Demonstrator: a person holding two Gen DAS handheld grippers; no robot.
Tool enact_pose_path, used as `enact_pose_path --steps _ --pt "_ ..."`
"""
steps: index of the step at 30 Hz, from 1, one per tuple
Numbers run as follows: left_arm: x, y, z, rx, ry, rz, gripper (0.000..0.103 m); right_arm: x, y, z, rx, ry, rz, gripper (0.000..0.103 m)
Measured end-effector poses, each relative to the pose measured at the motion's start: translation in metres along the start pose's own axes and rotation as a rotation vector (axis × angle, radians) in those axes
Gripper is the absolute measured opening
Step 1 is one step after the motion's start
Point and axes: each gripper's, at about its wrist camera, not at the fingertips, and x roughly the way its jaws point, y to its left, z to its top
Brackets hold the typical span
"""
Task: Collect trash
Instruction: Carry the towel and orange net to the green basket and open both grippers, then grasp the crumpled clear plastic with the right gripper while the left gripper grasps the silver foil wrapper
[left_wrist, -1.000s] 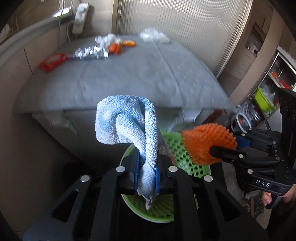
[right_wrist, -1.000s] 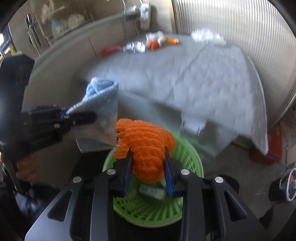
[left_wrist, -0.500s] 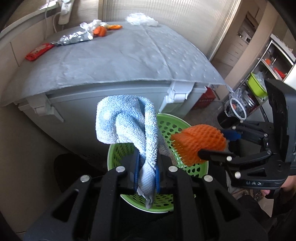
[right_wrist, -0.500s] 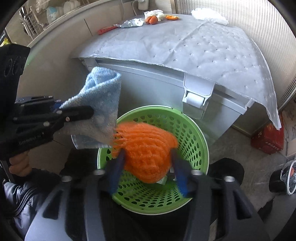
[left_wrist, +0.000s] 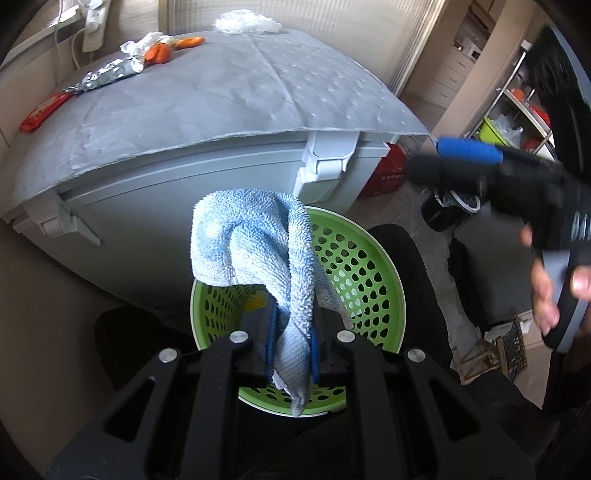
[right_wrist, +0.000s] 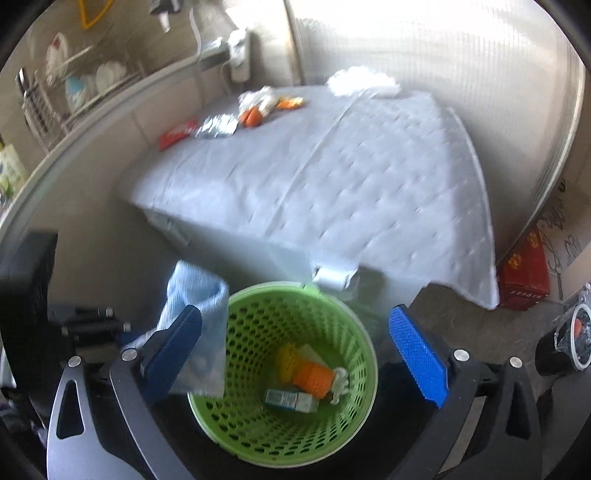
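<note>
Green perforated basket (right_wrist: 236, 321), standing on the floor against the front wall of a grey lidded bin (left_wrist: 207, 173) with a quilted grey cover. Contents, seen from the right wrist: one orange mesh sleeve (right_wrist: 314, 376), one small carton (right_wrist: 291, 400), a yellow scrap and a white scrap beside them. Right gripper (right_wrist: 295, 354): jaws opening wide, nothing between them, poised above the basket with the orange sleeve lying directly below, so that piece counts as delivered. Left gripper (left_wrist: 291, 339): jaws narrow, clamped on a light blue towel (left_wrist: 251, 243), which folds over in a loop and hangs above the near left rim of the basket. Remaining trash, all on the far left corner of the bin cover: red wrapper (left_wrist: 44, 110) at the left edge, crumpled foil packet (left_wrist: 107, 75) next to it, orange-and-white scraps (left_wrist: 159, 48) further back; a white crumpled bag (left_wrist: 247, 24) at the far edge near the middle. Key relation: this litter lies ahead of and above both tools, well apart from the basket, strung roughly along the cover's far left edge. The free right gripper seems the likelier one to fetch it, though the left hand sits on the nearer side.
</note>
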Motion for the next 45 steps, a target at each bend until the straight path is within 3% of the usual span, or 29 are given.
enact_pose_path --steps 3,4,6,7,8,12,31,45 --pt "0.004 -0.004 0.001 0.019 0.016 -0.005 0.015 -0.007 -0.01 0.006 0.04 -0.034 -0.002 0.101" --pt "0.006 -0.006 0.0 0.03 0.03 -0.009 0.02 -0.009 -0.014 0.008 0.056 -0.043 -0.005 0.101" --pt "0.009 -0.008 0.0 0.037 0.045 -0.009 0.047 -0.008 -0.021 0.009 0.079 -0.044 -0.011 0.101" --pt "0.008 -0.009 0.0 0.039 0.039 0.002 0.066 -0.008 -0.026 0.009 0.095 -0.039 -0.014 0.101" --pt "0.006 -0.009 0.0 0.041 0.023 0.017 0.078 -0.007 -0.029 0.009 0.105 -0.037 -0.013 0.101" --pt "-0.003 -0.008 0.004 0.039 -0.02 0.028 0.089 -0.004 -0.041 0.005 0.156 -0.022 -0.015 0.101" --pt "-0.061 0.078 0.045 -0.18 -0.229 0.279 0.095 0.005 -0.05 0.016 0.142 -0.032 -0.069 0.101" --pt "-0.065 0.141 0.064 -0.352 -0.243 0.36 0.095 0.032 -0.033 0.055 0.07 -0.013 -0.037 0.101"
